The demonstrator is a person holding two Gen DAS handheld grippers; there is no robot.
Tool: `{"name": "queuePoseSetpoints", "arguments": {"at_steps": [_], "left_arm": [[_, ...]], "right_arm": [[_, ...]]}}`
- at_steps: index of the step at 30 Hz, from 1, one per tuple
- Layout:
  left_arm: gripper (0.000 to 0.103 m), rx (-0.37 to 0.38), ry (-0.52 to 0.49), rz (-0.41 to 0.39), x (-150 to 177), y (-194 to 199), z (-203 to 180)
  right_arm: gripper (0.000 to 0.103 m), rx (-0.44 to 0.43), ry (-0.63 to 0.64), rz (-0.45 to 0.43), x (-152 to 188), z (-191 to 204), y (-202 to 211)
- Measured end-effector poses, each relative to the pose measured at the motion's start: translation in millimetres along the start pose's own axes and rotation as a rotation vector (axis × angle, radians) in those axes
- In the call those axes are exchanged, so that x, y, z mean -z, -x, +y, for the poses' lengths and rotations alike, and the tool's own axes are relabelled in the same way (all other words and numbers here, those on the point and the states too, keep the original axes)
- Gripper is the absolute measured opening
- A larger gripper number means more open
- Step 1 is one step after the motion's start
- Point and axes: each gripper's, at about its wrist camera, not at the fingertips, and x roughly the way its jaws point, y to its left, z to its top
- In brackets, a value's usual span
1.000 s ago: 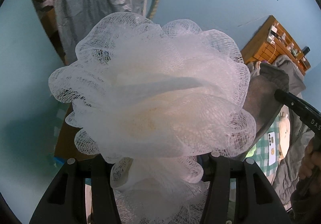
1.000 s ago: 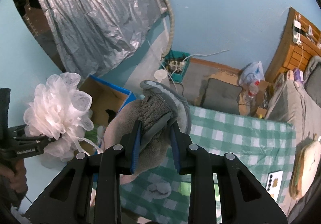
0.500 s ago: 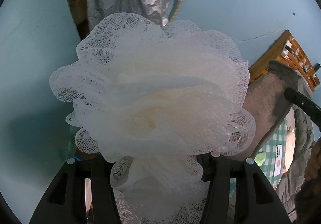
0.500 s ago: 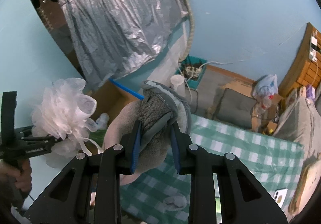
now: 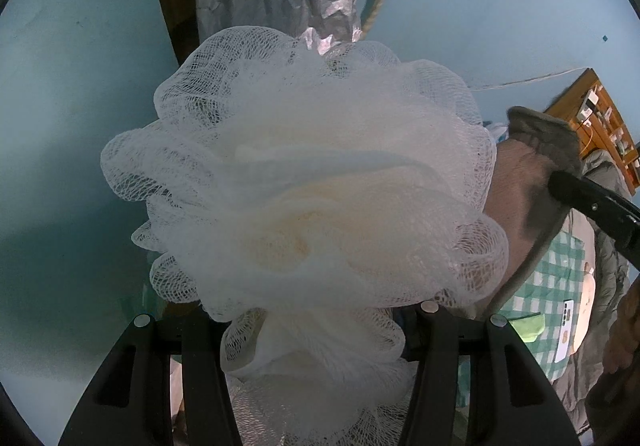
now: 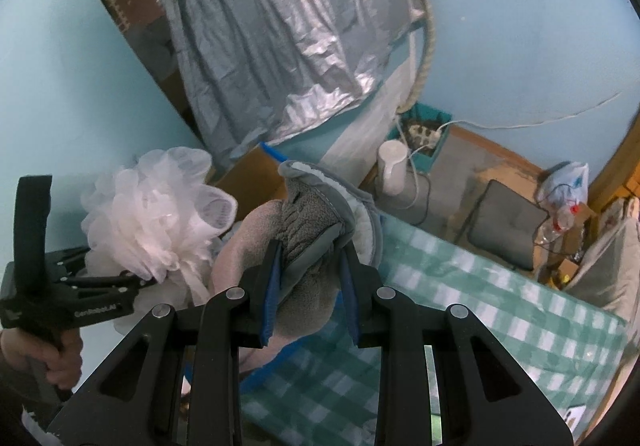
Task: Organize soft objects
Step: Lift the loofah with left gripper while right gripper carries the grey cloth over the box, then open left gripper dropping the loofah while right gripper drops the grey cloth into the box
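Left gripper [image 5: 316,358] pinches the white mesh pouf [image 5: 304,190], whose frills hide its fingertips and most of the room; only blue wall [image 5: 76,126] shows around it. Over to the right wrist: right gripper [image 6: 310,282] is clamped tight on a fuzzy grey slipper [image 6: 316,234], held in open air above the checked cloth [image 6: 460,306], pouf just beside.

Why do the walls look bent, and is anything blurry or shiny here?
Left wrist view: the fisheye lens curves the blue wall inside a dark round border; the white mesh puff fills the frame, sharp at its netted edges and soft at its centre. Right wrist view: the silver curtain throws bright glints, and the checked cloth looks smeared.
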Motion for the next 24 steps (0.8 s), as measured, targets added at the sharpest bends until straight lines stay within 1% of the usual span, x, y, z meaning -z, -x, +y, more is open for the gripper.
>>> {"name": "queuePoseSetpoints", "arguments": {"at_steps": [6,11,18,21,22,23,24], "left_arm": [[0.054,-0.008,-0.018,0.022,-5.6,-20.4,3.8],[0.054,-0.017,-0.038,0.058,-9.4,-40.9,3.5],[0.055,-0.018,-0.089,0.107,-11.6,-62.8,-2.4],[0.059,-0.035,-0.112,0.119,-12.9,-68.4,-3.2],[0.062,-0.043,-0.122,0.124,-14.5,-69.7,-3.5],[0.065,-0.055,-0.131,0.123,-15.4,-70.0,-3.9],[0.067,-0.062,-0.136,0.121,-15.3,-69.6,-4.3]], "right_arm": [[0.027,-0.010,0.016,0.059,-3.7,7.9,-34.8],[0.027,0.008,0.031,0.114,-5.5,9.6,-65.7],[0.027,0.025,0.042,0.153,-7.2,8.9,-92.5],[0.031,0.029,0.040,0.170,-8.2,7.4,-99.4],[0.032,0.029,0.040,0.176,-8.4,7.8,-101.4],[0.036,0.035,0.038,0.177,-8.7,7.7,-102.1],[0.037,0.038,0.037,0.175,-9.1,7.1,-102.3]]}}
